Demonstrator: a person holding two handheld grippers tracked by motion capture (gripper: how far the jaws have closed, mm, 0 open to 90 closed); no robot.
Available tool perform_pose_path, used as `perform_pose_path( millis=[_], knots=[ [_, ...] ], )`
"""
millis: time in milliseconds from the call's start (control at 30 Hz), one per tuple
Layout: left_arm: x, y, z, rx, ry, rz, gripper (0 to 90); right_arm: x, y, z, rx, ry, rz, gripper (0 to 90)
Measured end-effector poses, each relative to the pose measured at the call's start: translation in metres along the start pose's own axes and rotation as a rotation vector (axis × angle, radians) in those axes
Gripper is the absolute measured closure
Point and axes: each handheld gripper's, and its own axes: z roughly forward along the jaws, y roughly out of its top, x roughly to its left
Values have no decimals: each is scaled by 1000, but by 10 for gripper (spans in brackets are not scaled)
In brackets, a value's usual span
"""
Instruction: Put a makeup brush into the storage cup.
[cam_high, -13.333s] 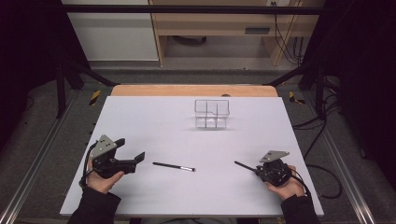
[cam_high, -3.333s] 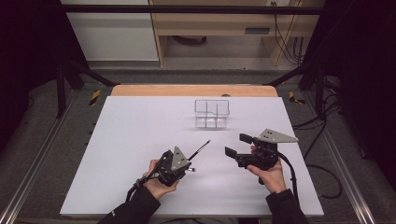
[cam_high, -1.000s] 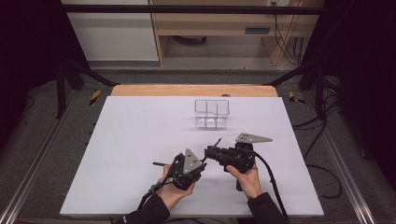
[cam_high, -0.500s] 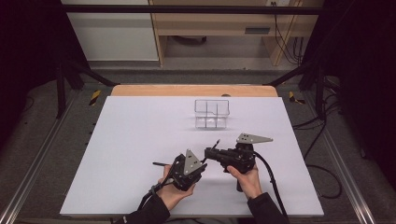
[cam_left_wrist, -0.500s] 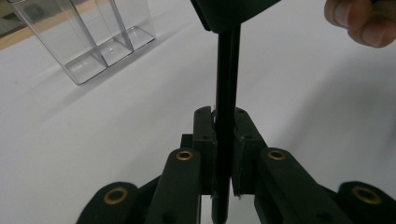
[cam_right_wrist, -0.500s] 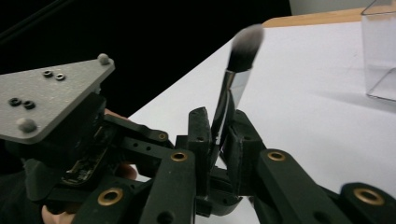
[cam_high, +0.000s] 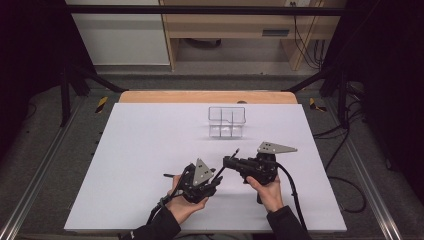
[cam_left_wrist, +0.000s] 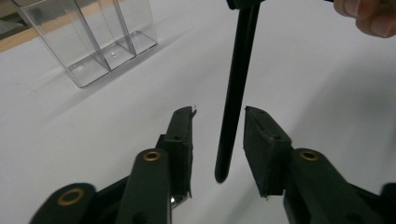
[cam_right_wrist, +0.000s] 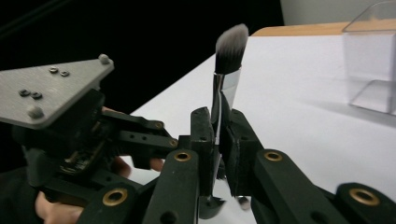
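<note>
A black-handled makeup brush (cam_high: 227, 161) with a pale bristle tip (cam_right_wrist: 231, 42) is held off the white table (cam_high: 150, 145) between my two grippers. My right gripper (cam_right_wrist: 215, 121) is shut on the brush's metal ferrule, just below the bristles. The brush's handle (cam_left_wrist: 236, 93) hangs down between the jaws of my left gripper (cam_left_wrist: 218, 121). Those jaws have just been opening, and their pads stand clear of the handle on both sides. In the high view the left gripper (cam_high: 214, 181) sits just left of the right gripper (cam_high: 229, 162), near the table's front middle.
A clear plastic organizer (cam_high: 226, 121) with upright compartments stands empty at the table's back middle, also in the left gripper view as organizer (cam_left_wrist: 93, 42). A hand (cam_left_wrist: 369, 14) holds the right gripper. A wooden edge (cam_high: 205, 96) borders the table's far side.
The brush lay on the table at first, then the left gripper lifted it and the right gripper came in to it. Over the last second both hands kept still.
</note>
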Motion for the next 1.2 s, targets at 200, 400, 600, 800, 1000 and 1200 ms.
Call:
perform_pose_path(
  millis=[200,400,600,800,1000,1200],
  knots=[
    [9,0,-4,-18,-25,-16,473,-4,2,-8,-14,-59,-27,834],
    [19,0,-10,-50,-15,-8,348,-5,4,-15,-19,-103,-52,834],
    [29,0,-19,-77,-15,-17,246,-7,6,-19,-22,-127,-59,834],
    [41,0,-27,-84,-26,-40,187,-6,10,-25,-27,-173,-84,834],
    [55,-2,-36,-95,-31,-77,141,-9,13,-31,-34,-205,-92,834],
    [67,-5,-48,-112,-17,-74,127,-10,18,-36,-38,-225,-107,834]
  ],
)
